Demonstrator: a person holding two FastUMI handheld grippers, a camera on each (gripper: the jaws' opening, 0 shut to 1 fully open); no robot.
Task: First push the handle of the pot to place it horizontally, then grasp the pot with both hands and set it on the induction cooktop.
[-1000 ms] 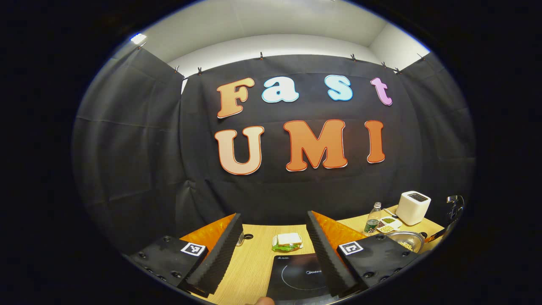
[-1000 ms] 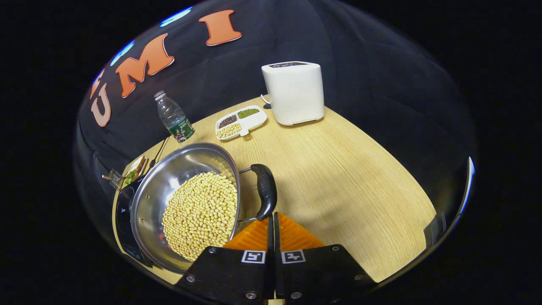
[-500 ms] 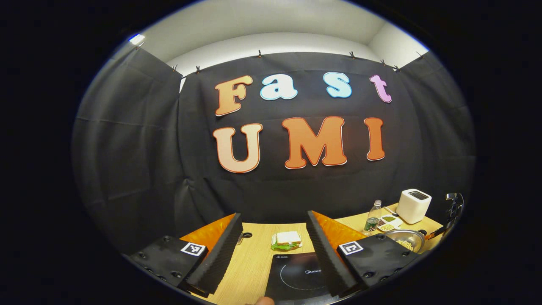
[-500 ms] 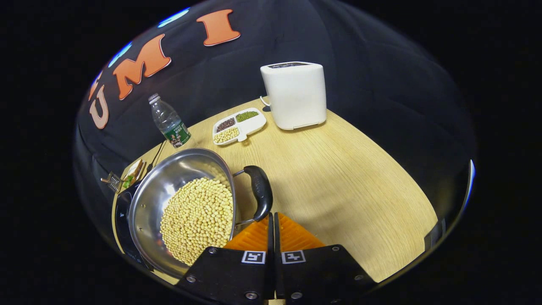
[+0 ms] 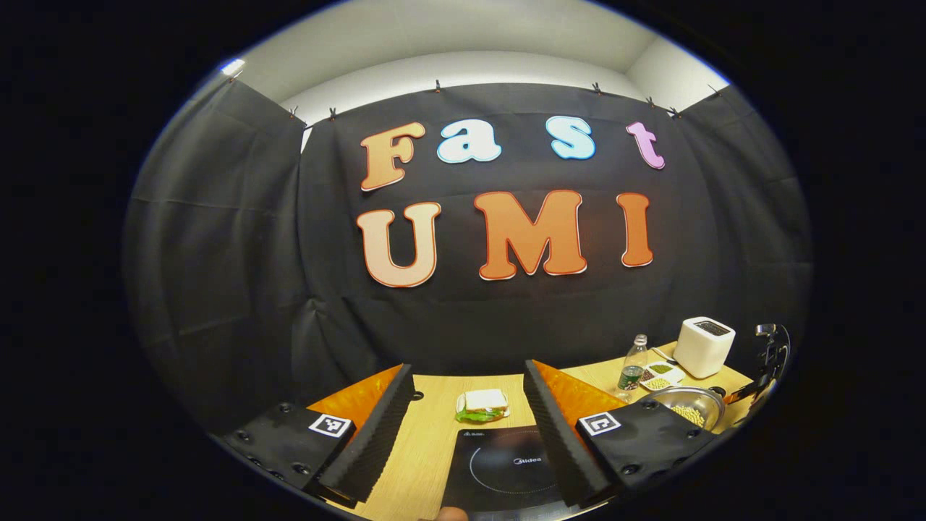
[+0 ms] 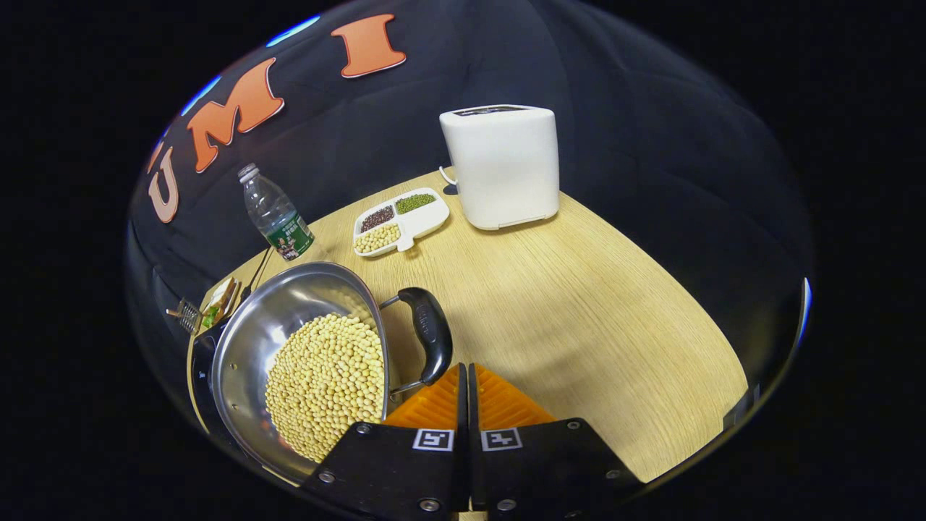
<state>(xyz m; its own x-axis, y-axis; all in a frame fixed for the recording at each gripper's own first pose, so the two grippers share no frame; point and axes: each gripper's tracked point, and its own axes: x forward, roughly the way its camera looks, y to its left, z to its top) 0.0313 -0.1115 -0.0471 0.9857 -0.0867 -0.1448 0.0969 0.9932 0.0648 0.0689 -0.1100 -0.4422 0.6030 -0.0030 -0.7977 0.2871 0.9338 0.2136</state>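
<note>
Two closed jaws front the right gripper [image 6: 464, 376], pressed flat together with nothing between them, their tip just beside the lower end of the pot's handle [image 6: 430, 344], so the step in hand looks like the push that swings this handle level. The pot [image 6: 300, 362] sits on the desk [image 6: 579, 318], heaped with pale beans [image 6: 325, 380], its far rim overlapping the induction cooktop [image 6: 199, 362] in the right gripper view. To do the push well, I judge, the shut tip should meet the handle's grip squarely and press slowly along its swing, since a hard shove could slide or tip the loaded pot and spill beans. The left gripper [image 5: 463, 427] hangs over the near end of the induction cooktop [image 5: 499, 470], its jaws spread wide and empty, well placed to come across to the pot's other side once the handle lies flat. Farther off stand a sandwich [image 5: 482, 405], a water bottle [image 6: 275, 215], a divided dish [image 6: 400, 221] of beans and a white toaster [image 6: 503, 165], all well clear of the push; only the bottle stands near the pot's far rim and deserves care on the lift.
</note>
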